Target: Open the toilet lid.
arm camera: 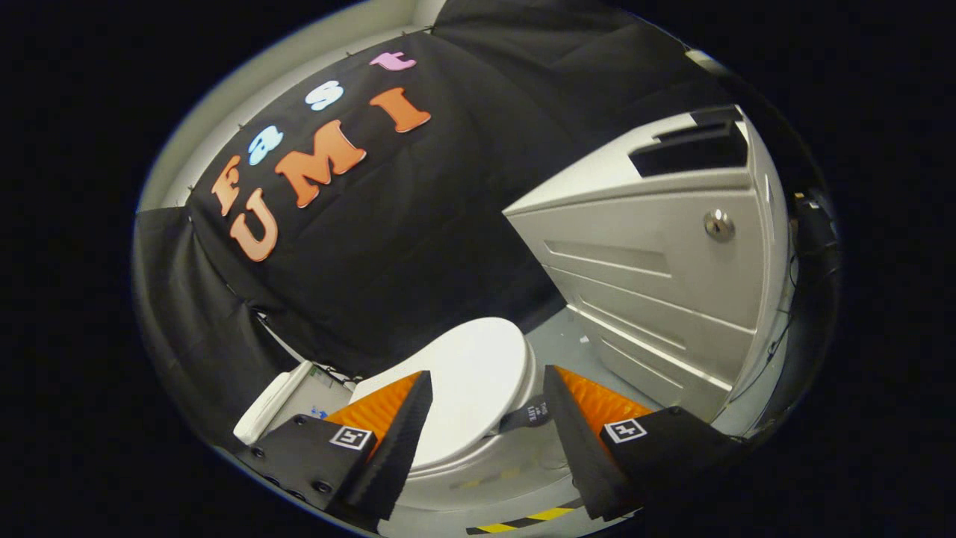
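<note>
The gripper (487, 418) is held above the toilet with its two fingers (396, 441) spread wide apart and nothing between the pads; neither finger touches anything. In the gap between them, and just ahead, lies the toilet lid (470, 381), white and flat down on the toilet (478, 467). A small dark tab (529, 413) with pale print sticks out from the lid's front edge, close to the right finger; it looks like the intended pull point, though that is a judgement.

Progress: none visible. The lid is fully closed, the tab is not gripped, and no lifting has begun. Remaining work, as judged: bring the fingers down onto the tab or the lid's edge, close on it, and swing the lid up and back.

Surroundings: a grey cabinet (657, 246) with a round lock (718, 224) stands beside the toilet on the right-finger side, near but apart from it. A white cistern (269, 407) sits behind the left finger. The black cloth wall (418, 224) hangs behind. A yellow and black striped tape (523, 519) marks the floor below.

Obstructions: nothing lies on the lid. The cloth close behind may limit how far back the lid tips.
</note>
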Demonstrator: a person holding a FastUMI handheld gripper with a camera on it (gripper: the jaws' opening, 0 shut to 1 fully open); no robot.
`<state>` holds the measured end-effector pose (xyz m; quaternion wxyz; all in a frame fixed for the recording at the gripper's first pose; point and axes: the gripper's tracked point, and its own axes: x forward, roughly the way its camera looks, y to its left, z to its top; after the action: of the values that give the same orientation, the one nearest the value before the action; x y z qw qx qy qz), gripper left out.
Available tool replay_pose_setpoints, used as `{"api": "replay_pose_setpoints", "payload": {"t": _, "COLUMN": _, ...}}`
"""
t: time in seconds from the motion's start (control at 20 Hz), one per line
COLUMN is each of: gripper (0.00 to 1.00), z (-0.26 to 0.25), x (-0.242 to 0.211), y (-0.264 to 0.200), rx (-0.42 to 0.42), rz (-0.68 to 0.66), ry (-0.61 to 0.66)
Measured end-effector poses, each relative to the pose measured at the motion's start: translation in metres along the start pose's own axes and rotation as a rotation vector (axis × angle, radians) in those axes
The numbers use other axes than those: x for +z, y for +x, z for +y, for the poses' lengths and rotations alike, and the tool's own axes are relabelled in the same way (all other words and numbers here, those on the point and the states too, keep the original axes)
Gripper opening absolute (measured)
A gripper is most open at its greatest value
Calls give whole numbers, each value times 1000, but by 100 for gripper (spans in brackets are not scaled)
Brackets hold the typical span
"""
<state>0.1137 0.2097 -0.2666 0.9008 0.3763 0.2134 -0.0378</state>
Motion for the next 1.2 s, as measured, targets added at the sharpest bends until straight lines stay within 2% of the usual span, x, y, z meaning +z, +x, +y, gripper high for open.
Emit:
{"api": "replay_pose_setpoints", "payload": {"t": 0.1, "gripper": 97, "z": -19, "x": -12, "y": 14, "rx": -40, "rz": 26, "ry": 66}}
{"api": "replay_pose_setpoints", "payload": {"t": 0.3, "gripper": 94, "z": -38, "x": -28, "y": 31, "rx": -68, "rz": 52, "ry": 175}}
{"api": "replay_pose_setpoints", "payload": {"t": 0.5, "gripper": 79, "z": -48, "x": -37, "y": 49, "rx": -64, "rz": 50, "ry": 270}}
{"api": "replay_pose_setpoints", "payload": {"t": 0.65, "gripper": 67, "z": -55, "x": -47, "y": 58, "rx": -74, "rz": 54, "ry": 285}}
{"api": "replay_pose_setpoints", "payload": {"t": 0.8, "gripper": 54, "z": -44, "x": -56, "y": 59, "rx": -41, "rz": 59, "ry": 322}}
{"api": "replay_pose_setpoints", "payload": {"t": 1.05, "gripper": 53, "z": -41, "x": -54, "y": 74, "rx": -35, "rz": 37, "ry": 331}}
{"api": "replay_pose_setpoints", "payload": {"t": 1.2, "gripper": 28, "z": -44, "x": -58, "y": 73, "rx": -27, "rz": 43, "ry": 333}}
